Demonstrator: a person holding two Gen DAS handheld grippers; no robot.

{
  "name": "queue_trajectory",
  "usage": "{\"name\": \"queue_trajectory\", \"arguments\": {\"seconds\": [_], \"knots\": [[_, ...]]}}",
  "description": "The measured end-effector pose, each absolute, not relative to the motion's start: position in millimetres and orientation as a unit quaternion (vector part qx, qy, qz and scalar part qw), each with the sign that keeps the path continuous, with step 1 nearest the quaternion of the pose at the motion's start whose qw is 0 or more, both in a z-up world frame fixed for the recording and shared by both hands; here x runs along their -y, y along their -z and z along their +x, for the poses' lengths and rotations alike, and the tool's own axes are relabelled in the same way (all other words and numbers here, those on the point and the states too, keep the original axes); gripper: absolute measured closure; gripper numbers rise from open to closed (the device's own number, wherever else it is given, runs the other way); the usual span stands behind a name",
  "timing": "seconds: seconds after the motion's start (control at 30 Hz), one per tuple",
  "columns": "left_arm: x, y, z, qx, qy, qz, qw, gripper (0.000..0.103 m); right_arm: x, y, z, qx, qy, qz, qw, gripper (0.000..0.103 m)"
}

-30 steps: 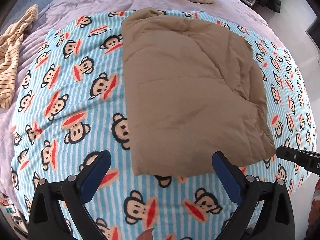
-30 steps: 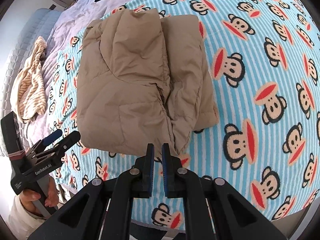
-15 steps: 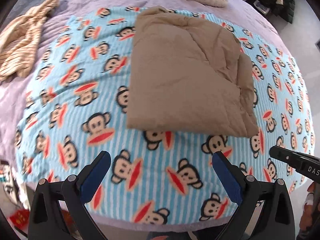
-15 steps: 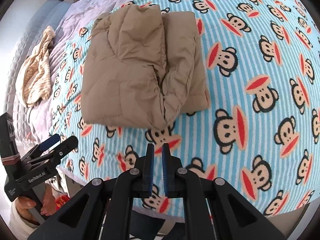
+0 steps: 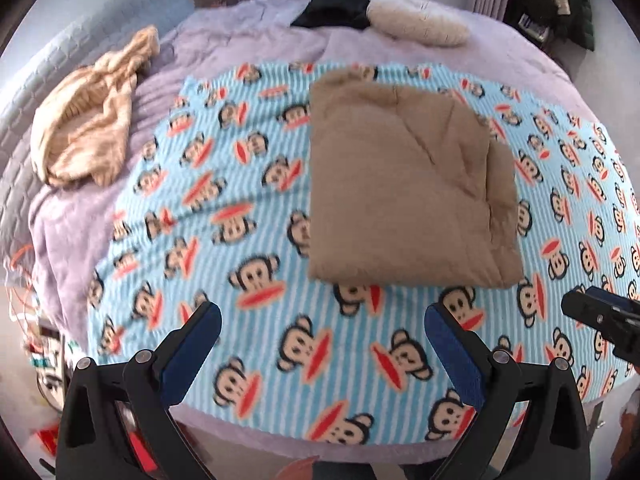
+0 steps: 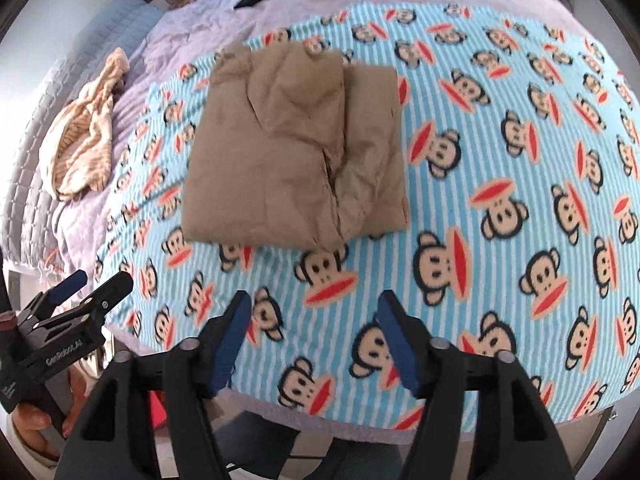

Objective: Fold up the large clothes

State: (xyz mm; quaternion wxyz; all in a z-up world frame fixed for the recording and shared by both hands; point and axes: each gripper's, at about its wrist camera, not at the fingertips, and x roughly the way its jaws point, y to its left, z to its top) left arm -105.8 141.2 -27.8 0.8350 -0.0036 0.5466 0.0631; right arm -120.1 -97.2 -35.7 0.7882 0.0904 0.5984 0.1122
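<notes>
Both tongs, left (image 5: 322, 344) and right (image 6: 314, 336), hang empty, the right's jaws having just spread with nothing between. Tan padded garment (image 6: 296, 152) lies folded at frame centre on the monkey-print blanket (image 6: 500, 160), apparently released as finished.

Ahead of my grippers a monkey-print blanket (image 5: 248, 240) covers a lilac bedspread (image 5: 248, 44). Far left lies a striped beige garment (image 5: 86, 120); beyond, a cream pillow (image 5: 420, 26) beside black cloth (image 5: 332, 10).
</notes>
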Motion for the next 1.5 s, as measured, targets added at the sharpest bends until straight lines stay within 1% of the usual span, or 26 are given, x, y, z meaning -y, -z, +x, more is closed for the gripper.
{"name": "queue_trajectory", "arguments": {"seconds": [0.03,0.07,0.2,0.4,0.57,0.9,1.5], "knots": [[-145.6,20.4,-102.7,-0.538,-0.055,0.001,0.841,0.001,93.1,30.1,-117.3,-0.591,-0.109,0.093,0.794,0.026],[-148.9,16.1,-100.3,-0.532,-0.051,0.003,0.845,0.001,90.4,26.4,-115.3,-0.586,-0.107,0.094,0.798,0.02],[-158.3,3.4,-89.0,-0.521,-0.034,0.006,0.853,0.001,73.7,3.0,-109.0,-0.555,-0.08,0.086,0.823,0.017],[-163.1,-10.9,-83.7,-0.506,-0.023,0.001,0.862,0.001,59.6,-25.6,-107.2,-0.51,-0.045,0.072,0.856,0.016],[-164.3,-22.0,-83.1,-0.496,-0.022,-0.011,0.868,0.001,53.7,-38.6,-107.9,-0.484,-0.027,0.062,0.872,0.015],[-167.1,-37.7,-87.7,-0.486,-0.03,-0.02,0.873,0.001,44.4,-49.9,-106.8,-0.481,-0.017,0.037,0.876,0.015],[-164.4,-42.4,-90.4,-0.484,-0.032,-0.022,0.874,0.001,42.7,-56.8,-104.5,-0.484,-0.028,0.033,0.874,0.015]]}}
